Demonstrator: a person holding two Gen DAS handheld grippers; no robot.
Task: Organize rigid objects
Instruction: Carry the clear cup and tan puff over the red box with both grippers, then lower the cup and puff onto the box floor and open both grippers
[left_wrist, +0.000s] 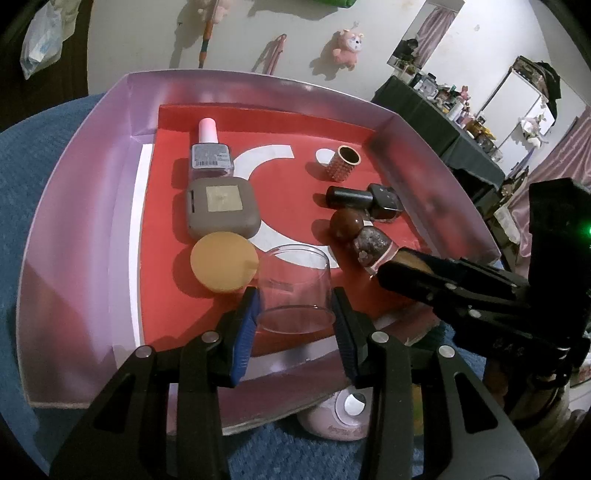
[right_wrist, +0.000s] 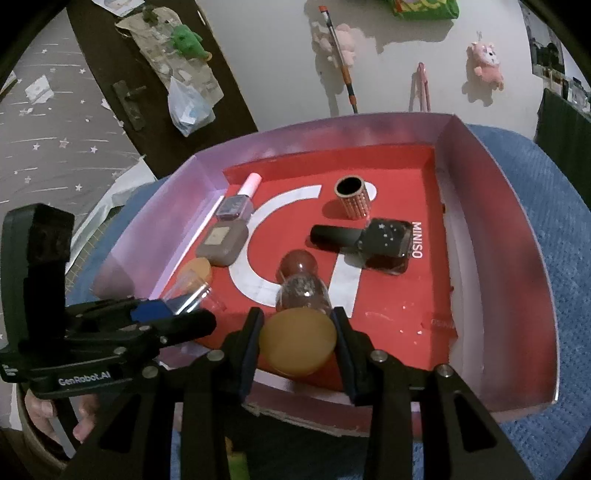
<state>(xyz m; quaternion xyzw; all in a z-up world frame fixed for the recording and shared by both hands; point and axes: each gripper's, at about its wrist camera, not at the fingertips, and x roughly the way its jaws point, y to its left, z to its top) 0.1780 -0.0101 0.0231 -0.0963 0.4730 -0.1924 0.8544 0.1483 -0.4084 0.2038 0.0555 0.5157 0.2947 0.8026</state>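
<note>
Together, we are pinching the clear cup (left_wrist: 293, 291) in the left gripper (left_wrist: 295, 317) and the tan lid (right_wrist: 298, 341) in the right gripper (right_wrist: 298, 332), keeping both level over the tray (left_wrist: 92, 229).

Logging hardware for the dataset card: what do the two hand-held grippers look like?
Both are matte black linkage frames with silver pivot rivets. The left hand-held gripper has blue ribbed finger pads, a boxy black body and white "GenRobot.AI" lettering. The right hand-held gripper has dark finger pads.
</note>
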